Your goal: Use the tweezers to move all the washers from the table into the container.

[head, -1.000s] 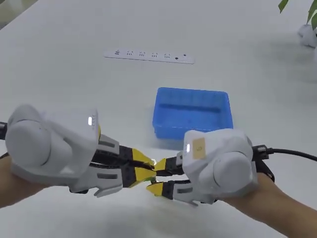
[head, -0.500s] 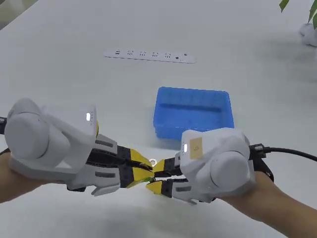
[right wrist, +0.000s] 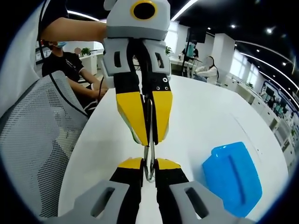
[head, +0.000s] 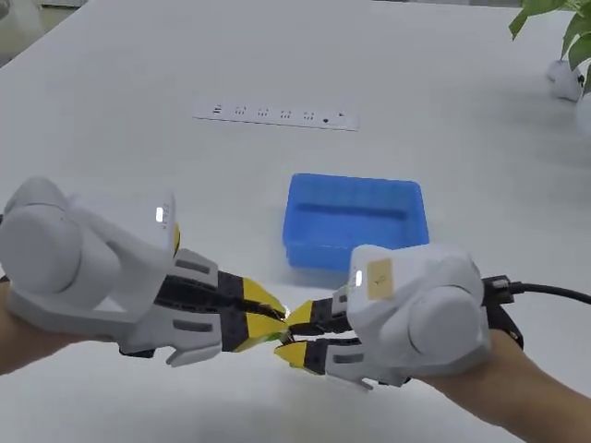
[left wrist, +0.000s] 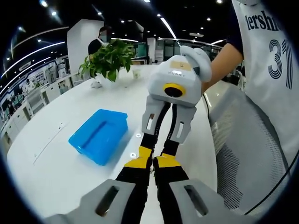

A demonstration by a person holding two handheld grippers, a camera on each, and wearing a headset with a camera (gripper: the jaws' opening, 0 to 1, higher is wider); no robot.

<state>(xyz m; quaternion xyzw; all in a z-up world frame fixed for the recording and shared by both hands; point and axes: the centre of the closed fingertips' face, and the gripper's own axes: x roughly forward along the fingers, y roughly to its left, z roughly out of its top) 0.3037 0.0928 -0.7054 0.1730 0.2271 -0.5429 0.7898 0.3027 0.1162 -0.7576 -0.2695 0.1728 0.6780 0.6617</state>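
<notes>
**Surface and room.** The work surface is a plain white table (head: pixel 138 157) in an open office with strip ceiling lights. The blue container (head: pixel 355 217) stands at mid-table. A white power strip (head: pixel 275 114) lies well beyond the container's far side. A potted plant (left wrist: pixel 110 58) stands farther off, past one far corner of the container. A mesh chair (right wrist: pixel 42 140) stands at the table edge, on the person's side of the container.

**Task items.** Two small washers (left wrist: pixel 133 155) lie flat on the table, just beside the container on its near side. The container interior appears bare in the head view.

**Grippers.**
- Both grippers meet tip to tip, near the container's near side.
- Left gripper (right wrist: pixel 149 137): jaws pressed together on the metal tweezers (right wrist: pixel 149 153), clamping them along the shaft.
- Right gripper (right wrist: pixel 149 164): jaws drawn in to a narrow gap with the looped end of the tweezers between them. The pads appear to bear on it.
- The tweezers bridge the two jaw pairs in one straight line, clear of the table.

**Change from the earlier frames.** The grippers keep the same tip-to-tip arrangement in front of the container as one second ago. The container and power strip sit slightly lower in the head view; this is camera movement, not movement of the items.
</notes>
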